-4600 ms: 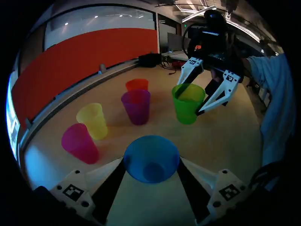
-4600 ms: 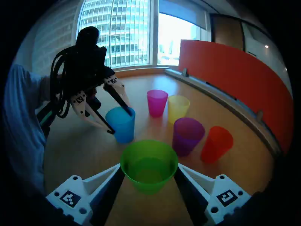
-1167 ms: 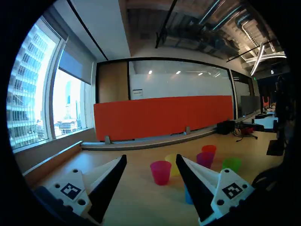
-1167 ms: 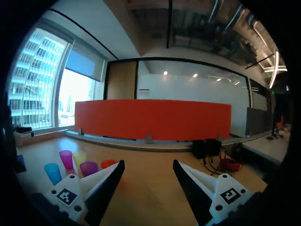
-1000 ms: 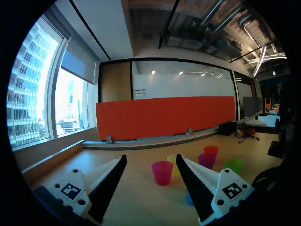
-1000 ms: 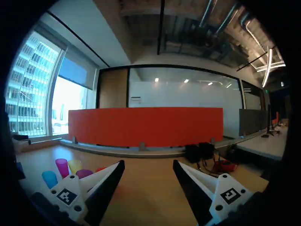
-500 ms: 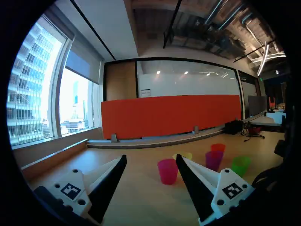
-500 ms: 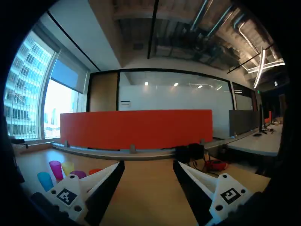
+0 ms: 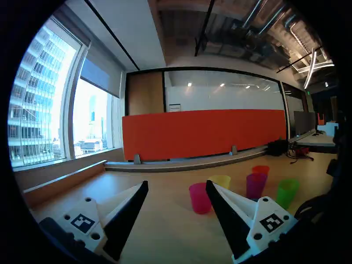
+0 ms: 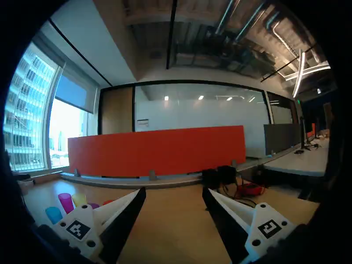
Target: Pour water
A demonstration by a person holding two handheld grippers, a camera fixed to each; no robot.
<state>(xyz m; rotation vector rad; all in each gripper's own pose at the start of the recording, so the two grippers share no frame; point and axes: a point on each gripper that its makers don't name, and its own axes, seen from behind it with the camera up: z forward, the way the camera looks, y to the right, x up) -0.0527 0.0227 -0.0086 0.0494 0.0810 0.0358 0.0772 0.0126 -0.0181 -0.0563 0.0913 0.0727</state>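
Cups cluster at the lower right of the left gripper view on the wooden table (image 9: 169, 229): pink cup (image 9: 200, 198), yellow cup (image 9: 220, 180), purple cup (image 9: 256, 185), orange cup (image 9: 260, 169), green cup (image 9: 287, 192). The left gripper (image 9: 176, 184) has its fingers spread wide, empty. The right gripper (image 10: 174, 190) is likewise spread and empty, with a blue cup (image 10: 54, 214) at its view's lower left.

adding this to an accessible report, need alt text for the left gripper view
The left tool, open and empty, points across a wooden table, with five upright cups ahead to its right: pink cup, yellow cup, purple cup, orange cup and green cup. An orange partition runs behind them, with tall windows at left.
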